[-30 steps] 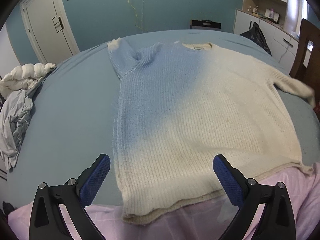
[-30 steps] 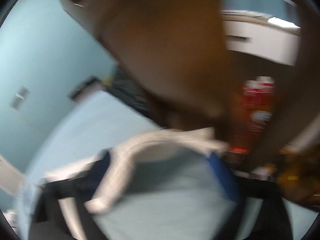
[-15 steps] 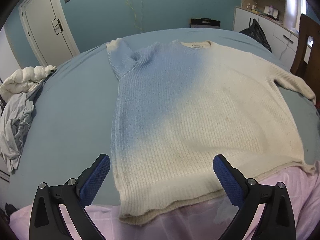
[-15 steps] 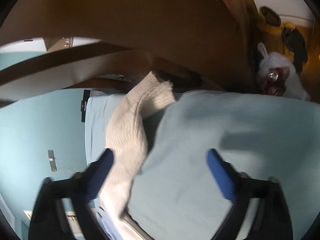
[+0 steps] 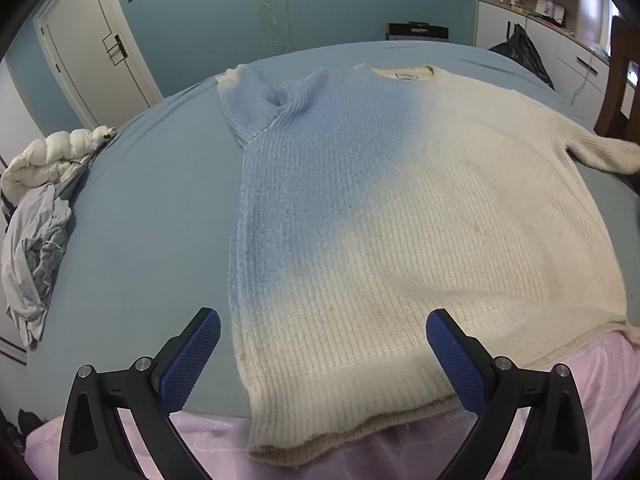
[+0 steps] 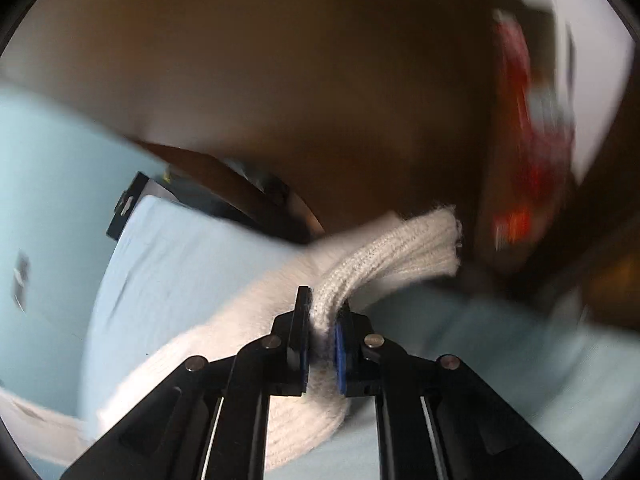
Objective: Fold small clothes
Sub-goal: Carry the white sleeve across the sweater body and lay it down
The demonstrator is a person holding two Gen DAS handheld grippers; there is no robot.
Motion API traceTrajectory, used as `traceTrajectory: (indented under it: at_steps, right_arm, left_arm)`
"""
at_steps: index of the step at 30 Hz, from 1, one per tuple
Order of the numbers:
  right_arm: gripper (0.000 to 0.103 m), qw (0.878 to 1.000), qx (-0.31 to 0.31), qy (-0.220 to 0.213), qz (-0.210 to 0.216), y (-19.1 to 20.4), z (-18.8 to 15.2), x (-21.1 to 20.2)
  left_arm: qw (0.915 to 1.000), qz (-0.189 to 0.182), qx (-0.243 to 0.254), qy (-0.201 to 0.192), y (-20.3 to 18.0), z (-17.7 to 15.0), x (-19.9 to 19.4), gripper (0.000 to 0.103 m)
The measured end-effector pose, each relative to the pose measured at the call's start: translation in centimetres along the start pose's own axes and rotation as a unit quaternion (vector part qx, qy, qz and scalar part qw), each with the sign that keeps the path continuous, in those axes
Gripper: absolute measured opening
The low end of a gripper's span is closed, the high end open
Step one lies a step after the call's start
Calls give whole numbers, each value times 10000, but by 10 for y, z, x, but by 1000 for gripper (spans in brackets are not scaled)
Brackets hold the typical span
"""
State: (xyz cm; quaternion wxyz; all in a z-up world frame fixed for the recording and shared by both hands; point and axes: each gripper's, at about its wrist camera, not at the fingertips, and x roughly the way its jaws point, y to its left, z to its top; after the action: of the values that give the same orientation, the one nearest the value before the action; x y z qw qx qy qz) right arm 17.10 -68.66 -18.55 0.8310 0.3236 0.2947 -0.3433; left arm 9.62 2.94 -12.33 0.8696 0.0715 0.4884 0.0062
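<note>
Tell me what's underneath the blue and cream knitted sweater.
The blue and cream knitted sweater lies flat on a blue bedsheet; its hem overhangs a pink cover. Anything beneath its middle is hidden by the knit.

the sweater (image 5: 400, 216) is a ribbed knit, cream over most of its body and fading to pale blue across one shoulder and side. it lies spread flat, front up, on the blue bed sheet (image 5: 152, 216), neckline at the far end with a small label showing inside the collar. its hem hangs just over the near edge of the sheet onto a pink cover (image 5: 580, 368). the blue sleeve (image 5: 248, 100) is folded back near the shoulder, its cream cuff at the far end. the cream sleeve (image 6: 384, 256) stretches out to the other side; in the right wrist view it is bunched and lifted off the sheet, pinched a little short of its cuff.
</note>
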Motion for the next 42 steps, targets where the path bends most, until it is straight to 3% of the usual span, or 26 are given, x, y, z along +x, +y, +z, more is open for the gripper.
traceTrajectory:
  at_steps: [3,7,10,13,16,18,20,21,22,23,25,28,30,35,37,40,42]
  right_arm:
    - [6,9922,-1083,-606,-96,76,6,-58]
    - [6,9753,-1876,-1161,46,170,11,-131]
    - [6,9511,-2671,-1549,0,253,-5,-176]
    - [6,9093,-3756,-1785,159,348,-54,-218]
    - [6,8646,-4669,-1762,593,440,-129,-260]
    - [6,8453,-5041,-1489,964,494,-187,-280]
    - [7,8345,-5264,-1043,1250,537,-243,-290]
    - [9,8330,-5310,-636,1416,556,-271,-286]
    - [21,8321,-5311,-185,1588,564,-295,-282]
    - [51,8301,-5253,314,1842,568,-312,-267]
    - [91,8346,-4763,1473,2345,558,-361,-242]
    - [91,8283,-4200,2478,2760,527,-404,-220]
    - [91,8311,-4154,2591,2638,502,-410,-209]
    - [91,8551,-4609,1782,1572,451,-342,-167]
    - [91,8734,-4556,1383,1024,409,-293,-153]
    - [91,8949,-4301,1130,368,368,-248,-124]
    - [91,9029,-4116,1240,-4,347,-234,-98]
  left_arm:
    - [9998,-33,-204,-78,16,2,-3,103]
    - [9985,-134,-501,-163,37,3,-8,103]
    - [9979,-104,-584,-257,48,2,-13,103]
    - [9972,-128,-632,-385,58,-1,-19,103]
    - [9963,-169,-705,-471,67,-4,-24,103]
    - [9958,-201,-746,-495,71,-6,-25,103]
    - [9954,-222,-775,-518,76,-8,-27,103]
    - [9950,-265,-807,-530,79,-8,-27,103]
    - [9944,-331,-851,-534,82,-8,-26,103]
    - [9940,-357,-898,-520,84,-8,-24,103]
    - [9938,-334,-954,-453,87,-7,-21,103]
    - [9926,-394,-991,-573,91,-10,-26,103]
    - [9924,-417,-976,-630,91,-11,-29,103]
    - [9914,-521,-1034,-603,92,-11,-27,103]
    - [9918,-506,-1009,-606,91,-10,-26,103]
    - [9924,-475,-992,-558,88,-10,-21,103]
    - [9927,-468,-992,-503,86,-11,-18,103]
